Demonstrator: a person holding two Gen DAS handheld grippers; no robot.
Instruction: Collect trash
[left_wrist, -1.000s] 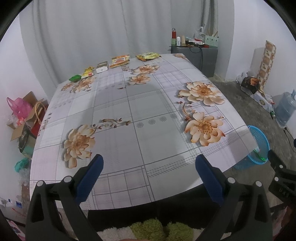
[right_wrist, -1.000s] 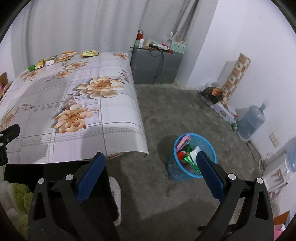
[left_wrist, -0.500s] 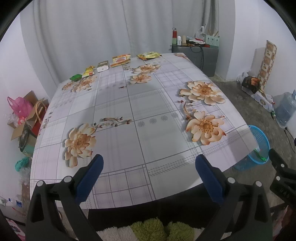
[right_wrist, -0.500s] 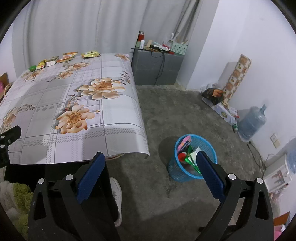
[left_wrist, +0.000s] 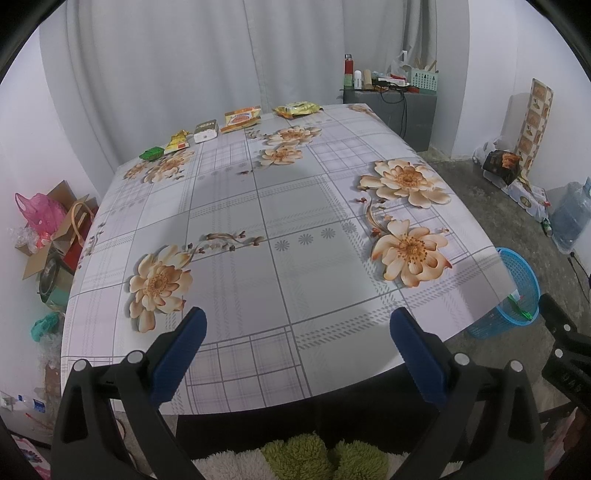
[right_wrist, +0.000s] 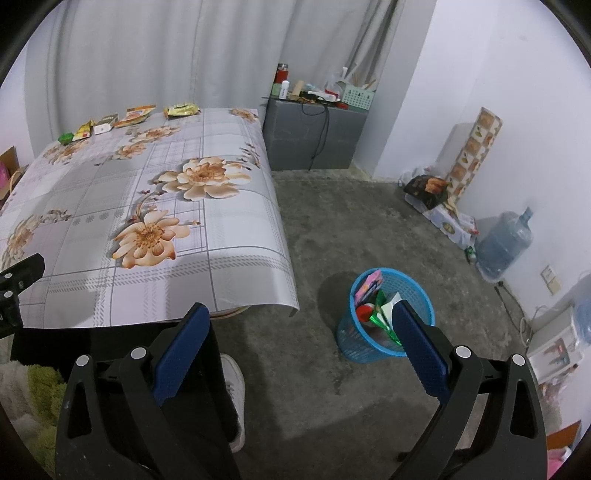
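Grey concrete floor, white curtain along the back wall, and a big table with a floral plaid oilcloth (left_wrist: 280, 221) right in front of me. My left gripper (left_wrist: 295, 332) hangs over the near edge, jaws spread wide, nothing in them. My right gripper (right_wrist: 301, 325) is wide open too, off to the side above the floor, with the blue plastic mesh trash basket (right_wrist: 384, 347) just past it, already holding wrappers. Way at the far edge of the table sits the trash in a row: small green packet (left_wrist: 151, 153), yellow wrapper (left_wrist: 178, 141), white box (left_wrist: 205, 131), orange snack bag (left_wrist: 241, 118), yellow-green bag (left_wrist: 297, 109).
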